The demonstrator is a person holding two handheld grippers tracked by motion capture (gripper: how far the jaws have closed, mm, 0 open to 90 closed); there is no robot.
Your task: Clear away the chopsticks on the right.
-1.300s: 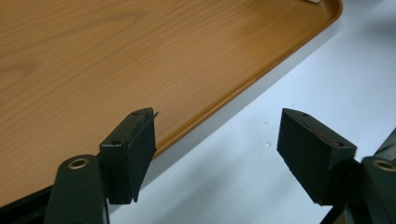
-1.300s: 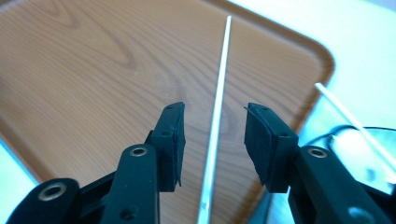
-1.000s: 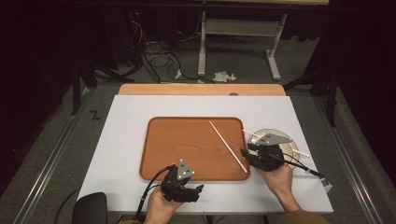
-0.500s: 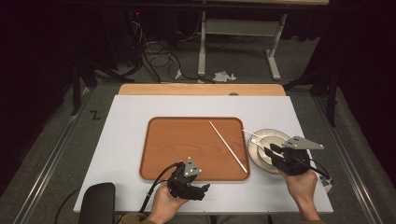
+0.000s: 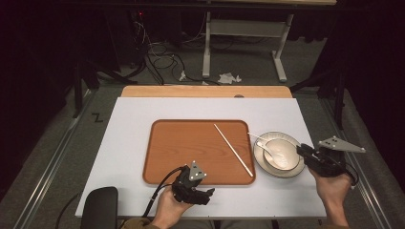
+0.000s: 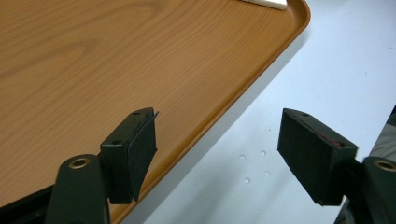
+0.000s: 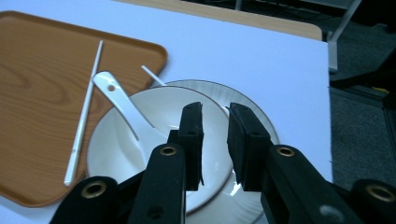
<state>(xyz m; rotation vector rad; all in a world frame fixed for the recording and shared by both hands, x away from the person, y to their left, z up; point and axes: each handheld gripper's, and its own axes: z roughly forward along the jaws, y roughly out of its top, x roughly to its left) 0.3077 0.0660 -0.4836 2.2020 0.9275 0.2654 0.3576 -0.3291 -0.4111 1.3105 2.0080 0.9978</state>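
A brown wooden tray [image 5: 191,148] lies on the white table, with a white chopstick [image 5: 233,150] slanting across its right side. To its right a white plate [image 5: 259,163] carries a bowl [image 5: 284,155] with a white spoon [image 5: 265,149] in it. My right gripper [image 5: 302,150] hovers at the plate's right edge and points left. Its jaws have just been closing to a narrow gap, and nothing is between them. In the right gripper view that gripper [image 7: 215,126] looks over the bowl [image 7: 163,107] and the spoon [image 7: 116,100]. My left gripper [image 5: 209,193] stands open at the tray's near edge [image 6: 219,116] and grips nothing.
A second thin white stick [image 5: 252,137] pokes out from the plate toward the tray. A wooden board [image 5: 205,91] borders the table's far side. A dark pad [image 5: 99,206] lies at the near left corner. Bare white table [image 5: 129,143] spreads left of the tray.
My right gripper has moved to the right, from over the bowl to the plate's right edge, and its jaws have narrowed. The left gripper has stayed near the tray's front edge.
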